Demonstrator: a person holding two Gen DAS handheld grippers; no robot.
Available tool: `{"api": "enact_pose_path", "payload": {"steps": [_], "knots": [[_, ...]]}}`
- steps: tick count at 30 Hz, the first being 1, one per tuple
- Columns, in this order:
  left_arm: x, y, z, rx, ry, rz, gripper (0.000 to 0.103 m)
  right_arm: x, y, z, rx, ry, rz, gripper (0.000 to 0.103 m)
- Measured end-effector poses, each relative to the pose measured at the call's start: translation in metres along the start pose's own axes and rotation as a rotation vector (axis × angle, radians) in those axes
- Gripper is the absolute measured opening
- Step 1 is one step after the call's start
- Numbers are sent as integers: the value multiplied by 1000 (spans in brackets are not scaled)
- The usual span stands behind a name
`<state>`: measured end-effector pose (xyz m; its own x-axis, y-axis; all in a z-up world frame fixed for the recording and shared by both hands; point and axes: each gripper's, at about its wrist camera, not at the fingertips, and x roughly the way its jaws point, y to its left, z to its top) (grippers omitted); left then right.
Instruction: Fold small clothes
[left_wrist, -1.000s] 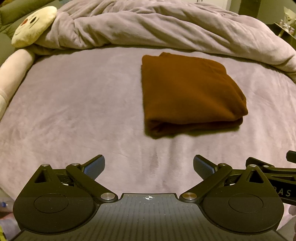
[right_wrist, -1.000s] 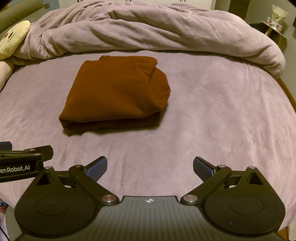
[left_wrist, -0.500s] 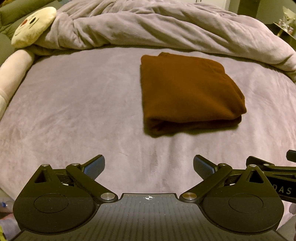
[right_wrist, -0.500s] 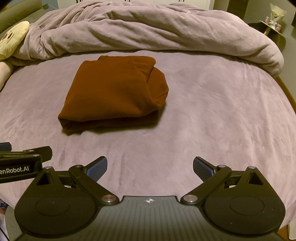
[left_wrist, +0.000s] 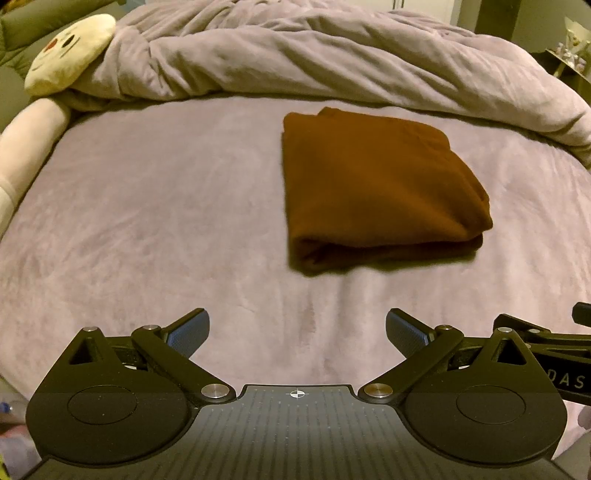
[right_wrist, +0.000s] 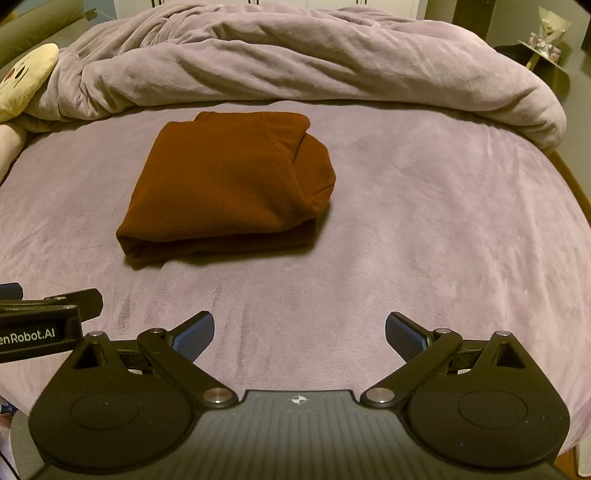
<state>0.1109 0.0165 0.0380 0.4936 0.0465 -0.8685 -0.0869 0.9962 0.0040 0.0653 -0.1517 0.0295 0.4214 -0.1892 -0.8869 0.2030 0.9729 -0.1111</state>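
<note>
A brown garment (left_wrist: 376, 184) lies folded into a thick rectangle on the lilac bed sheet (left_wrist: 166, 221). It also shows in the right wrist view (right_wrist: 229, 184), left of centre. My left gripper (left_wrist: 297, 332) is open and empty, low over the sheet, well short of the garment's near fold. My right gripper (right_wrist: 300, 334) is open and empty too, beside the left one and just as far back. Each gripper's body shows at the edge of the other's view.
A bunched lilac duvet (left_wrist: 314, 55) runs across the far side of the bed. A cream plush toy with a face (left_wrist: 70, 55) lies at the far left. The bed's right edge (right_wrist: 569, 177) drops to a dark floor.
Both grippers have drawn back slightly from the garment; it sits a little higher in both views. The jaws stay open and the garment has not moved.
</note>
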Motion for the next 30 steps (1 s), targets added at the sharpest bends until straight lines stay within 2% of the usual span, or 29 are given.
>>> {"api": "enact_pose_path", "payload": {"steps": [11, 18, 30], "knots": [[-6, 3, 0, -15, -46, -1, 103, -2, -1, -1, 3, -3, 3, 99], [-7, 3, 0, -15, -49, -41, 103, -3, -1, -2, 9, -4, 9, 99], [-10, -2, -1, 1, -65, -32, 103, -5, -2, -4, 19, -11, 14, 99]]}}
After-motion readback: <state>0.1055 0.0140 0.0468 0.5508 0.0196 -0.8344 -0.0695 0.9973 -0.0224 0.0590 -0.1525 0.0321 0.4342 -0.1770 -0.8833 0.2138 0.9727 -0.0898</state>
